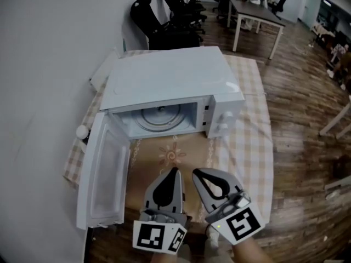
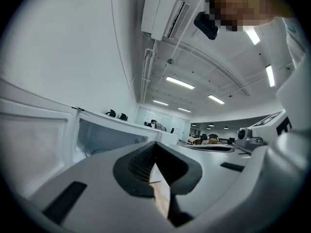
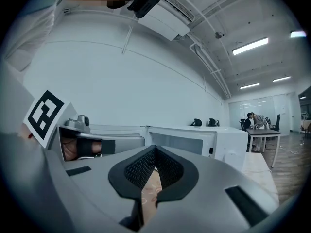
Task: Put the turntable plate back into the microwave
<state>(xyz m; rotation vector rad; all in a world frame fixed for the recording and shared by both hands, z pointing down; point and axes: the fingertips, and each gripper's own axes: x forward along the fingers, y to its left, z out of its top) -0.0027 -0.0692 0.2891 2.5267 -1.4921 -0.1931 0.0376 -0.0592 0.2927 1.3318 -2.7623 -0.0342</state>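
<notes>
The plate (image 1: 162, 118) already lies inside the open microwave (image 1: 170, 75), at 12 o'clock from the left claw (image 1: 175, 170) and right claw (image 1: 195, 172), both pressed together on nothing; likely glass, heavy, slippery, breakable, best pinched at its rim

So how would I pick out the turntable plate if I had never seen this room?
Find the boxy white microwave on the checked tablecloth, its door swung open to the left. Look into its cavity: the clear round glass plate lies flat on the floor there, the only round, see-through thing inside.
</notes>
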